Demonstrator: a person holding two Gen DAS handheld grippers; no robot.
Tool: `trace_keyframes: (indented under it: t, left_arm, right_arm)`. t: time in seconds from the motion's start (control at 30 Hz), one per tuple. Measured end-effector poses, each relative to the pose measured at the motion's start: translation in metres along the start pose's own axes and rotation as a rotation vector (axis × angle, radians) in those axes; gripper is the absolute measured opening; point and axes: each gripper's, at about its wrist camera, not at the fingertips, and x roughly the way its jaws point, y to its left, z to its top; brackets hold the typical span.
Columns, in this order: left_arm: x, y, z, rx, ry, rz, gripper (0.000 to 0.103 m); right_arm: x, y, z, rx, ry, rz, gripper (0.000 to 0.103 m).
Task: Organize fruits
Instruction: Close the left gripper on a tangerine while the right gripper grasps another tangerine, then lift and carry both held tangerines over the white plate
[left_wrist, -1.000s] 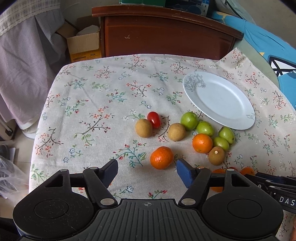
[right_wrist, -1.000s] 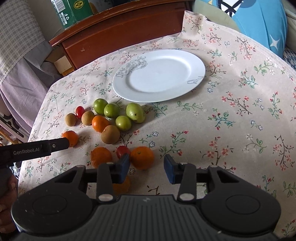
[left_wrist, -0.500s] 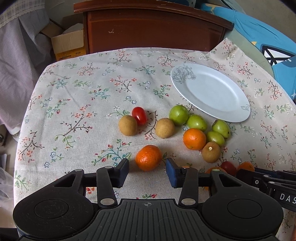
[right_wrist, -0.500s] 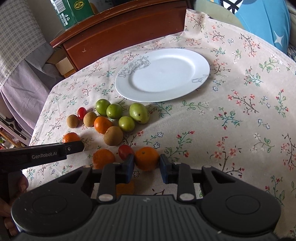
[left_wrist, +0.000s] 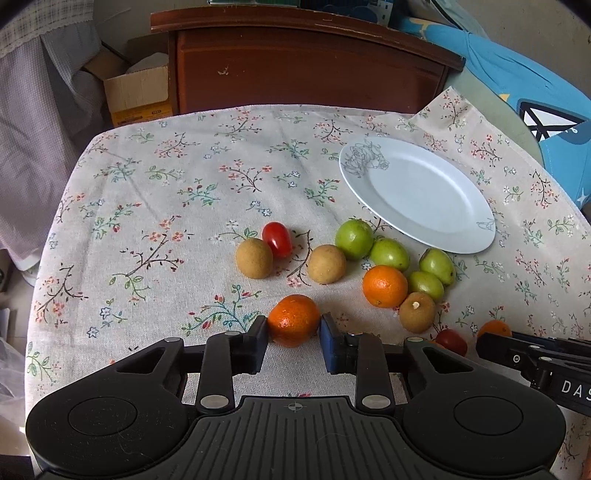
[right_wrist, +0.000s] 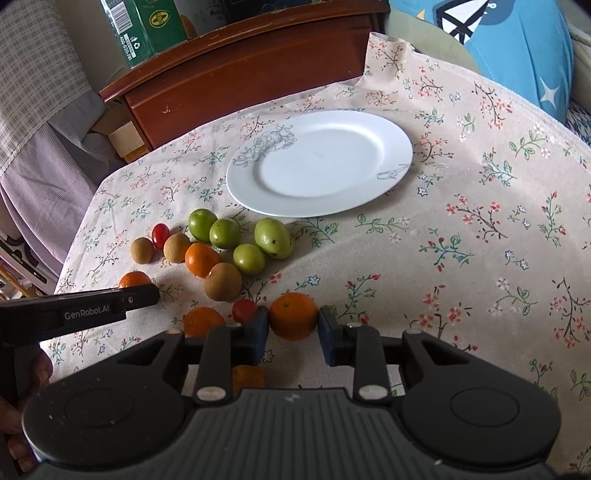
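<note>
My left gripper (left_wrist: 293, 334) is shut on an orange mandarin (left_wrist: 293, 319) that rests on the floral tablecloth. My right gripper (right_wrist: 293, 328) is shut on another orange mandarin (right_wrist: 293, 315) at the near edge of the fruit cluster. Between them lie several green fruits (right_wrist: 272, 238), brown round fruits (left_wrist: 327, 264), a third mandarin (left_wrist: 385, 286) and red cherry tomatoes (left_wrist: 277, 239). An empty white plate (right_wrist: 319, 162) sits beyond the fruits; it also shows in the left wrist view (left_wrist: 417, 194).
A dark wooden cabinet (left_wrist: 306, 62) stands behind the table with a cardboard box (left_wrist: 138, 92) beside it. A blue cushion (right_wrist: 517, 48) lies at the right. The tablecloth (right_wrist: 480, 240) hangs over the table edges. More mandarins (right_wrist: 203, 321) lie near my right gripper.
Both grippers moved forward and closed. The left jaws closed onto the near mandarin; the right jaws closed onto the mandarin in front of them.
</note>
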Motion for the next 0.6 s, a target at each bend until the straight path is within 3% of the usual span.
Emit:
trace_keyframes:
  t: [0.27, 0.6]
  left_arm:
    - [-0.016, -0.011, 0.01, 0.022, -0.05, -0.047, 0.027]
    - [-0.018, -0.029, 0.048, 0.055, -0.075, -0.131, 0.027]
  right_arm:
    - [-0.008, 0.005, 0.011, -0.013, -0.029, 0.061, 0.029]
    - [-0.009, -0.001, 0.049, 0.027, -0.053, 0.13, 0.029]
